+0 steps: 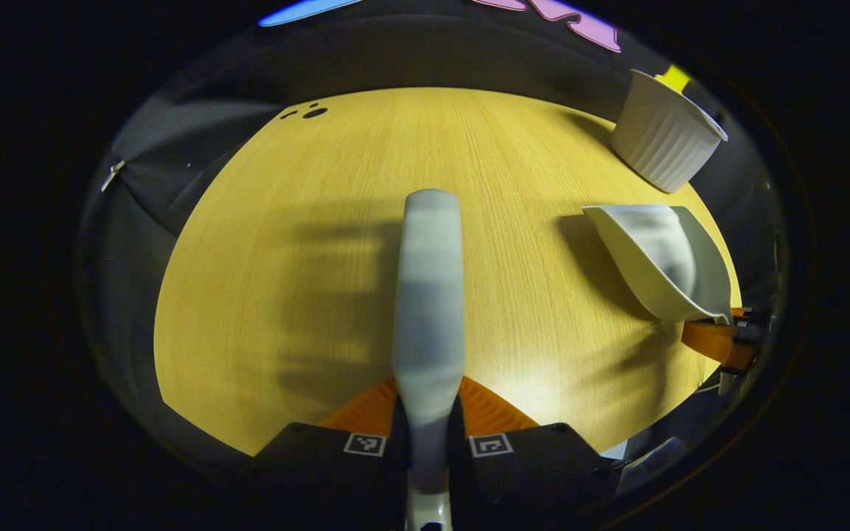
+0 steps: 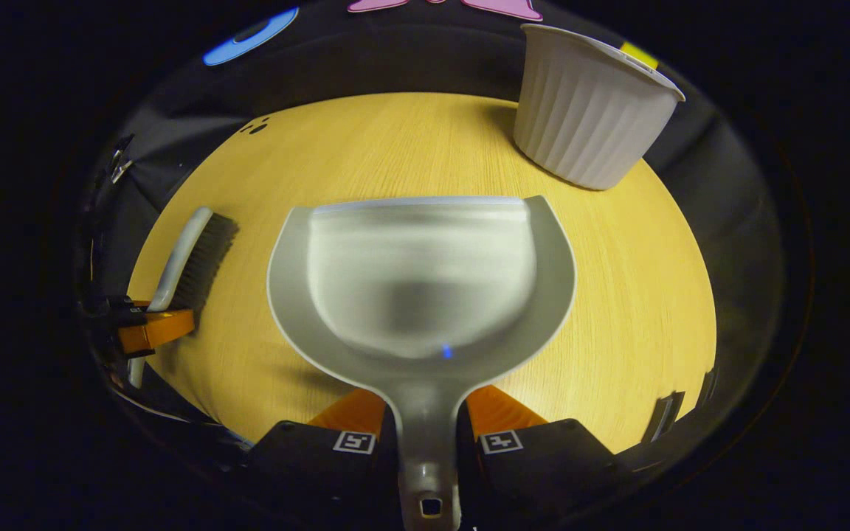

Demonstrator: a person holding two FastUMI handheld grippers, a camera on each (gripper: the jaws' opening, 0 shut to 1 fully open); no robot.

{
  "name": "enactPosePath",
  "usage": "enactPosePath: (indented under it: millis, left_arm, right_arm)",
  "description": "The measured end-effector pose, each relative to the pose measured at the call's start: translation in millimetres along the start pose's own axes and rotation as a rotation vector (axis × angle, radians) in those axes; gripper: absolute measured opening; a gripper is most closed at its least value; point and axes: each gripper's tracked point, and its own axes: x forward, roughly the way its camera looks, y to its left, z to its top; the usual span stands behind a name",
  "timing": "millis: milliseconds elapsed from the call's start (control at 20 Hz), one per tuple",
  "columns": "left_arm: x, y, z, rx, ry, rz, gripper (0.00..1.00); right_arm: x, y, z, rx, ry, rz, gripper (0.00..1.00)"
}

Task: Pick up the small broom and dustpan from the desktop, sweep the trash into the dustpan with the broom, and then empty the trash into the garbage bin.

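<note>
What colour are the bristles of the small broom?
Dark, nearly black bristles on the broom; the right gripper view shows them best.

The booth is dim, yet the tabletop [image 1: 322, 221] glows warm yellow under light from above. In the left gripper view the broom [image 1: 429, 295] throws a soft, banded shadow to its left, and the dustpan [image 1: 661, 258] darkens the wood beside it. A bright patch sits near the tongs [image 1: 429, 413]. In the right gripper view the dustpan's [image 2: 425, 280] bowl looks smeared and hazy. The fisheye bends the tabletop's edge into a curve, and the margins fall dark.
</note>
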Motion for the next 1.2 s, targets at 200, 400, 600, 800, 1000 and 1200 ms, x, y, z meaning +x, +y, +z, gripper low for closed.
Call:
enactPosePath:
  millis: [200,400,600,800,1000,1200]
  left_arm:
    - [3.7,0.4,5.8,0.038,0.018,0.042,0.25]
    - [6.5,4.4,9.9,0.067,0.038,0.075,0.29]
    - [1.5,-1.0,11.2,0.032,0.038,0.036,0.39]
    - [-20.1,-0.5,24.7,-0.050,-0.040,0.008,0.98]
    - [-56.2,-2.8,33.8,-0.072,-0.182,-0.008,0.98]
    - [-114.6,-11.1,51.7,-0.082,-0.394,-0.038,0.98]
  right_arm:
    - [13.2,-6.5,-3.2,0.007,0.035,-0.012,0.37]
    - [15.6,-2.0,-1.7,0.012,0.048,-0.001,0.38]
    - [17.9,1.8,0.6,0.010,0.067,0.025,0.50]
    - [7.2,4.6,6.6,-0.012,0.052,0.043,1.00]
    - [-12.9,5.4,24.6,0.040,-0.057,0.033,0.99]
    - [-63.6,2.5,60.1,0.018,-0.241,0.003,1.00]
